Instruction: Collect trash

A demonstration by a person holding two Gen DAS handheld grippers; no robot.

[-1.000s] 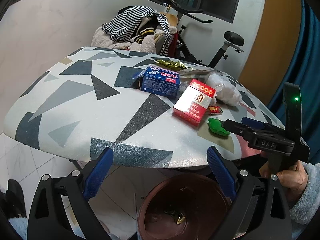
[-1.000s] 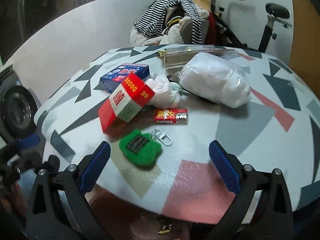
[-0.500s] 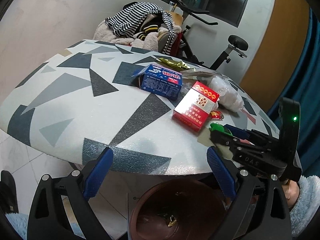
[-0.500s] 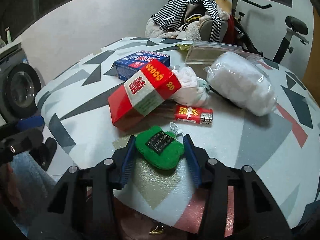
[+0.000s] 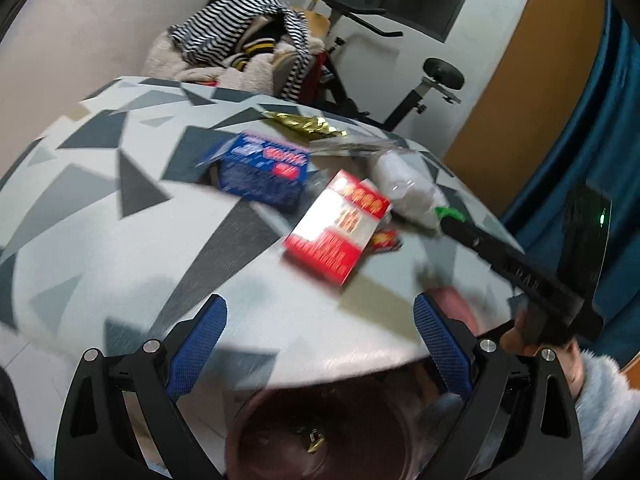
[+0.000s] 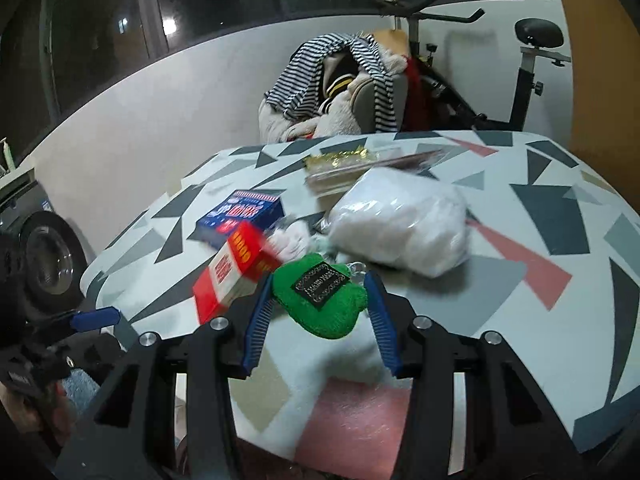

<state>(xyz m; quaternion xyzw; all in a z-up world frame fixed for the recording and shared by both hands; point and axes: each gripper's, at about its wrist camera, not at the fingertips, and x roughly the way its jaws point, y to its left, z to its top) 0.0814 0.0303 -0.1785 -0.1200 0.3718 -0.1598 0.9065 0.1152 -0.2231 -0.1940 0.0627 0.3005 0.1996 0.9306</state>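
Now the right claw [image 6: 320, 312] is clamped on a green knitted pouch with a black patch [image 6: 322, 300], lifted just above the triangle-patterned worktop [image 6: 520, 248], beside the red carton [image 6: 236, 276]. Nearer its edge, the left claw [image 5: 320, 344] gapes wide and empty above a maroon bin [image 5: 320, 436].

Left gripper [image 5: 320, 352] spread wide, nothing between its blue pads, hovering at the tabletop [image 5: 120, 248] edge. Brown bin [image 5: 320, 432] directly below. On the tabletop: red box [image 5: 340, 228], blue box [image 5: 264, 172] behind it. Right gripper [image 5: 452, 220] at right, green item at its tip.
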